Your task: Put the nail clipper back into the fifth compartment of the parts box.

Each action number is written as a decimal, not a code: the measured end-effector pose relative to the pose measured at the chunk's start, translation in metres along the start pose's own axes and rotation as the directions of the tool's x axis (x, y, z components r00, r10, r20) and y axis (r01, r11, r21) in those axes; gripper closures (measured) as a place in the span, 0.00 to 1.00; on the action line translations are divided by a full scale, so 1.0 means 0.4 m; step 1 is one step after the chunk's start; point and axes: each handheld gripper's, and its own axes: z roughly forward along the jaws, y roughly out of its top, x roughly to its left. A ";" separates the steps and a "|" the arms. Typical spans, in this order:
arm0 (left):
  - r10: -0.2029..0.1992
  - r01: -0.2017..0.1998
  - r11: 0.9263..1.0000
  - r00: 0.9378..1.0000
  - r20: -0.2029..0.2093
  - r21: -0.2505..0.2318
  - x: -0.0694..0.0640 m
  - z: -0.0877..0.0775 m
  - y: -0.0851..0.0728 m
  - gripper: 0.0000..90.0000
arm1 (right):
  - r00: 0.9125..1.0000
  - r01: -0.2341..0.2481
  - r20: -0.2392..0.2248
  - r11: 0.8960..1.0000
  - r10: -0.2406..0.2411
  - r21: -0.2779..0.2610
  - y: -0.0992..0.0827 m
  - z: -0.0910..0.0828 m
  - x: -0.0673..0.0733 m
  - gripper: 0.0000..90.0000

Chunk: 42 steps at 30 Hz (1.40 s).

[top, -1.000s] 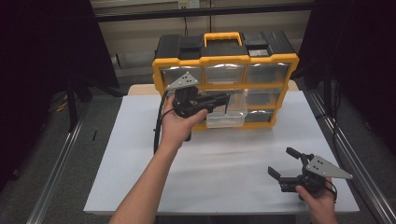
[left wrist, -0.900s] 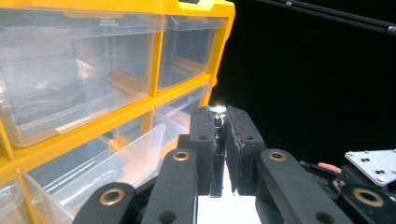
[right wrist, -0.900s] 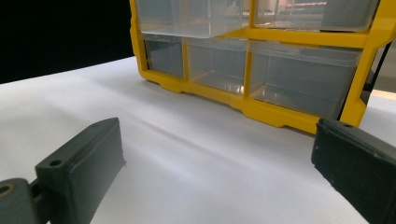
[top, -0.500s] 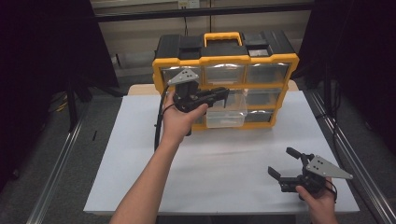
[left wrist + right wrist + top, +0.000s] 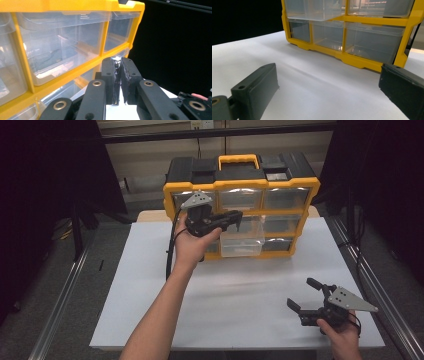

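High view: nearest the camera, the right hand-held gripper (image 5: 309, 296) rests low on the white worktop (image 5: 150, 285) near its front right corner, held in the person's right hand (image 5: 342, 332), its two black jaws spread wide with nothing between them. In the right gripper view the same two jaws stand far apart at the picture's lower corners, bare worktop between them.

Farther back, the left forearm reaches up the middle to the left hand-held gripper (image 5: 236, 218), raised in front of the drawer cabinet (image 5: 292, 182). In the left gripper view its jaws are pressed nearly together, and something small and shiny sits at their tips; what it is cannot be told.

The cabinet stands at the far edge of the worktop: a yellow frame, a black top with one yellow carry handle (image 5: 239, 159), and clear plastic drawers in three rows of three, nine in all. One drawer (image 5: 242, 244), in the middle column, sticks out towards the person. Raised lettering on a drawer lip in the left gripper view is too small to read.
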 end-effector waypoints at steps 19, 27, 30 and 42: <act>0.007 -0.007 1.000 1.000 -0.026 0.010 0.007 0.017 -0.020 0.91 | 1.000 0.001 -0.001 1.000 -0.001 -0.004 0.001 -0.001 -0.001 0.02; 0.009 -0.009 1.000 1.000 -0.021 0.018 0.012 0.019 -0.035 0.91 | 1.000 0.005 -0.001 1.000 -0.005 -0.004 0.000 0.000 -0.001 0.02; 0.006 -0.006 1.000 1.000 -0.020 0.023 0.012 0.019 -0.040 0.91 | 1.000 0.003 -0.001 1.000 -0.003 -0.004 0.000 0.000 -0.001 0.02; 0.005 -0.004 0.999 1.000 -0.021 0.037 0.012 0.024 -0.060 0.91 | 1.000 0.003 -0.001 1.000 -0.003 -0.005 0.001 0.000 -0.001 0.02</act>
